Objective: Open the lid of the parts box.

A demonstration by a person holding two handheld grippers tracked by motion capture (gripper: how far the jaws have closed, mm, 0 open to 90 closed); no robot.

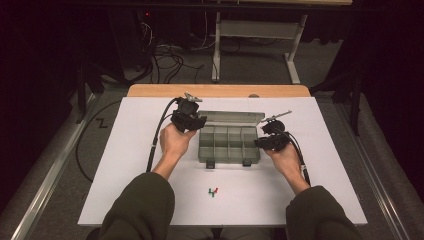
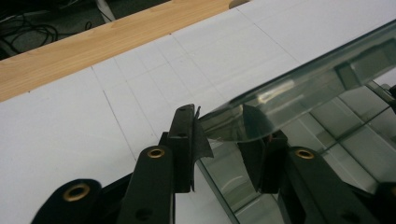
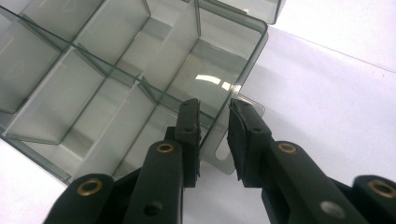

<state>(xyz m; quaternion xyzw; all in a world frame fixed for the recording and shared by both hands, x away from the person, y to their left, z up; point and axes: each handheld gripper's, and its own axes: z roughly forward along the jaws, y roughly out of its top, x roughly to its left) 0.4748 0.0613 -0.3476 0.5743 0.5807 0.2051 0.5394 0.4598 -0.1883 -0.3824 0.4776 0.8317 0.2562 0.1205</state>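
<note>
Compartment box [image 1: 229, 145] sits mid-table, lid [image 1: 231, 118] open and tilted back. Left gripper [image 2: 223, 122] has its jaws around the lid's corner – looks like closing it is barely started. Right gripper [image 3: 213, 108] straddles the box's side wall, steadying it – can't tell if it's actually pinching.

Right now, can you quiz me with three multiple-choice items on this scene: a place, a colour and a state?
1. Where do the small pieces lie?
A. in the box
B. on the table, between box and person
C. on the lid

2. What colours are the pieces?
A. red and green
B. blue and yellow
C. all white

3. How is the lid?
A. shut
C. taken off, lying apart
B. open, raised behind the box

Answers:
1 B: the pieces lie on the table, nearer the person than the box.
2 A: one shows red, the rest green.
3 B: the lid stands up along the box's far edge.
</note>
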